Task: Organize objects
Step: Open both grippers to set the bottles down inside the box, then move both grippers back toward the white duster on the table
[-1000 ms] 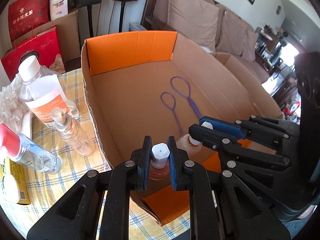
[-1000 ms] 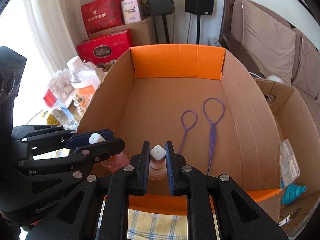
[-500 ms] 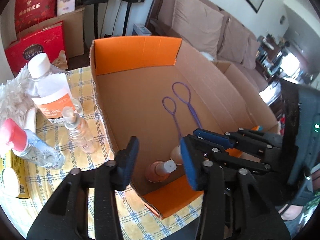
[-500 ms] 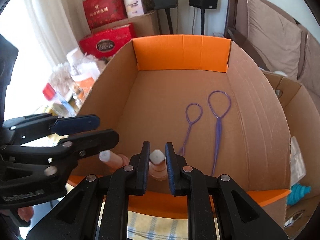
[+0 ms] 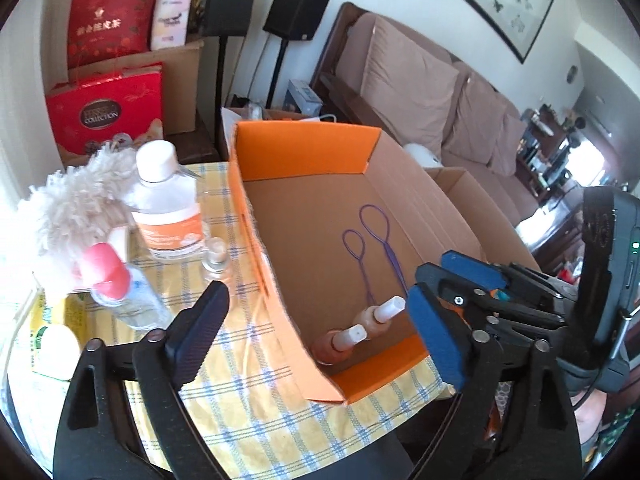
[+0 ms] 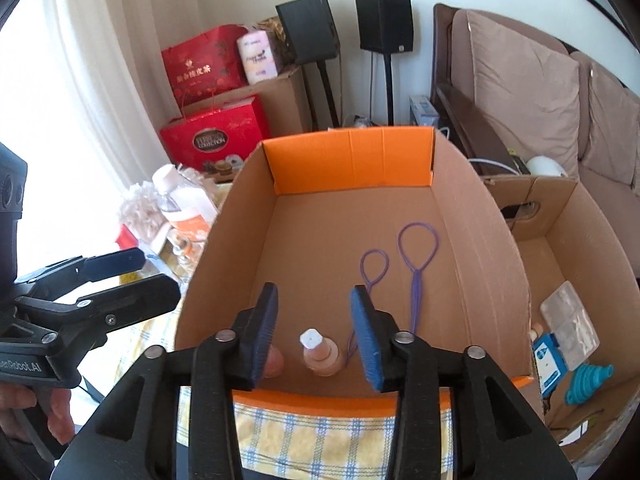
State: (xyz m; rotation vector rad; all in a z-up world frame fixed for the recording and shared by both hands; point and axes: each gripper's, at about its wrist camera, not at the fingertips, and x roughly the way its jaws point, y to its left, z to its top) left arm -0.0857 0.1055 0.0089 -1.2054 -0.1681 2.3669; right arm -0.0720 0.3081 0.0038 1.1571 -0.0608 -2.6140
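With both tools lifted above the near end of the cardboard box (image 6: pixel 472 240), the left gripper (image 5: pixel 316 324) hangs wide apart, nothing between its fingers, one finger over the checked tablecloth (image 5: pixel 248 384) and the other over the box's near right corner. Over on the other side, the right gripper (image 6: pixel 316 336) is spread too, its blue pads (image 6: pixel 366 340) flanking empty air above the box floor. Down in the near corner stand two small peach bottles with white caps: the first bottle (image 6: pixel 320 354) sits upright right below the right gripper's gap, untouched, and the second bottle (image 6: pixel 274 362) is just beside it to the left, half hidden behind that gripper's left finger. From the left wrist view the pair shows clearly, side by side against the orange front flap (image 5: pixel 380 372). Further in, two purple loop tools (image 6: pixel 416 264) lie flat on the box floor, near each other and apart from the bottles. Outside the box, on the tablecloth, stand a large clear bottle with an orange label (image 5: pixel 168 204), a small glass bottle (image 5: pixel 216 260), a tilted bottle with a pink cap (image 5: pixel 120 292) and a fluffy cream duster (image 5: pixel 76 200). A second open carton (image 6: pixel 568 280) sits to the right, holding a teal funnel (image 6: pixel 588 380).
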